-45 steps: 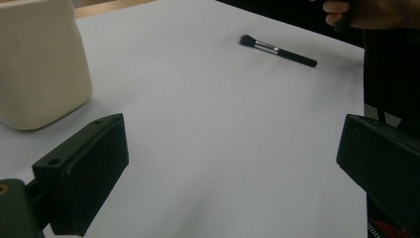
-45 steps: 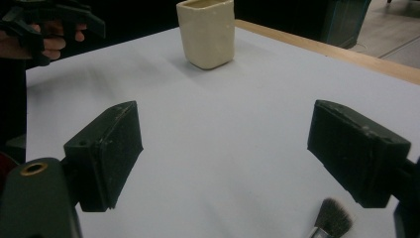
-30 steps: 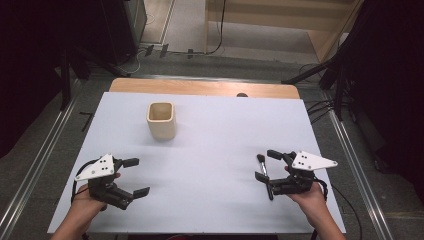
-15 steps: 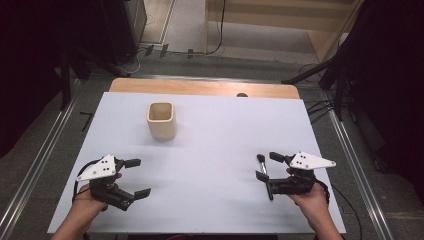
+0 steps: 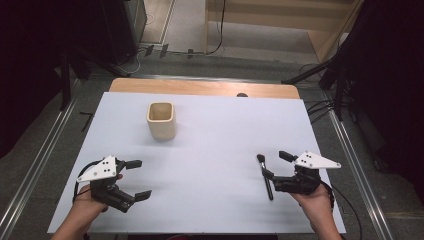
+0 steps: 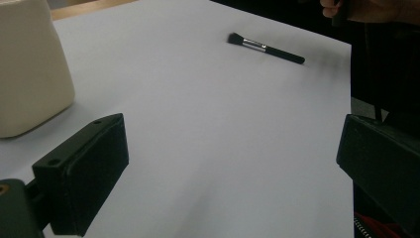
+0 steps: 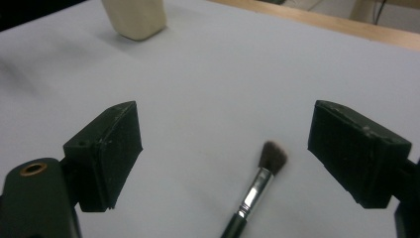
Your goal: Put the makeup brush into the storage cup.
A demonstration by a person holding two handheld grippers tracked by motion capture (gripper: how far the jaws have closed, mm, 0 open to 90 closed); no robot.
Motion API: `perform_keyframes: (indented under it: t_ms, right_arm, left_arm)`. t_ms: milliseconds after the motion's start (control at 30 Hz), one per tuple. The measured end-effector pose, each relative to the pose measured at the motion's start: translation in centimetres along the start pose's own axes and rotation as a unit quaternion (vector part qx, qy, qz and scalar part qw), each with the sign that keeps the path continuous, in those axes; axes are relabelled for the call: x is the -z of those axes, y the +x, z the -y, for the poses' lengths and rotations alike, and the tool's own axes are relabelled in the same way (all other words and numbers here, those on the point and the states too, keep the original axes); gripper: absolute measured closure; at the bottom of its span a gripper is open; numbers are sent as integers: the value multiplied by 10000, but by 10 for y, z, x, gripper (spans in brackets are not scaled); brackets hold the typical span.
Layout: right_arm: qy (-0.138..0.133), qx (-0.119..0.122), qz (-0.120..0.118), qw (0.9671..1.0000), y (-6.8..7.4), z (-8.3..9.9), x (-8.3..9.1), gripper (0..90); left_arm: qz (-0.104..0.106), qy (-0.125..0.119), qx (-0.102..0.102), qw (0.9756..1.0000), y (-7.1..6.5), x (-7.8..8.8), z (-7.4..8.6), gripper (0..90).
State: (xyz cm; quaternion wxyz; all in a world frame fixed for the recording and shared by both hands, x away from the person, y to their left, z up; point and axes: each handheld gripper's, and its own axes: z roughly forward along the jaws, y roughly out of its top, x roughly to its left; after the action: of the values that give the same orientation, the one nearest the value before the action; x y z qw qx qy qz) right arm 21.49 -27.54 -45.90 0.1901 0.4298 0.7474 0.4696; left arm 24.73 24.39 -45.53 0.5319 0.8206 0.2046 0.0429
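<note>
A black makeup brush (image 5: pixel 265 176) with a silver ferrule lies flat on the white table (image 5: pixel 220 130) at the front right. Its bristles (image 7: pixel 272 155) point away from me. My right gripper (image 5: pixel 276 165) is open just right of the brush, and the brush (image 7: pixel 252 194) lies on the table between its spread jaws, untouched. A cream square cup (image 5: pixel 161 120) stands upright at the back left, empty as far as I can see. My left gripper (image 5: pixel 138 179) is open near the front left edge, holding nothing. From there the brush (image 6: pixel 265 47) shows far off and the cup (image 6: pixel 30 64) stands close.
A wooden strip (image 5: pixel 200 88) runs along the table's far edge, with a small dark knob (image 5: pixel 242 94) on it. Metal rails (image 5: pixel 350 150) flank the table on both sides. Cables lie on the floor behind.
My right gripper has moved slightly down and toward me, settling lower over the brush. The left gripper, brush and cup have stayed put.
</note>
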Motion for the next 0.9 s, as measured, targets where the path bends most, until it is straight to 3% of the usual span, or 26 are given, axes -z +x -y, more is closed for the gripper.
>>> perform_keyframes:
  t_ms: [100,200,467,633,900]
  right_arm:
    - [152,-120,212,9996,-1,0,0,141]
    - [281,-230,220,9991,-2,0,0,139]
    - [818,-194,336,9959,2,-2,-5,139]
    - [1130,-106,583,9918,2,-1,-6,140]
    - [1604,-121,664,9847,3,-6,-10,141]
  left_arm:
    - [-3,-1,5,10000,0,0,0,5]
    - [7,14,-7,10000,0,0,0,5]
    - [-4,30,-15,10000,-1,-1,0,5]
    - [-10,36,-13,10000,-2,-1,-1,5]
    - [-17,37,-10,10000,-2,-1,-1,4]
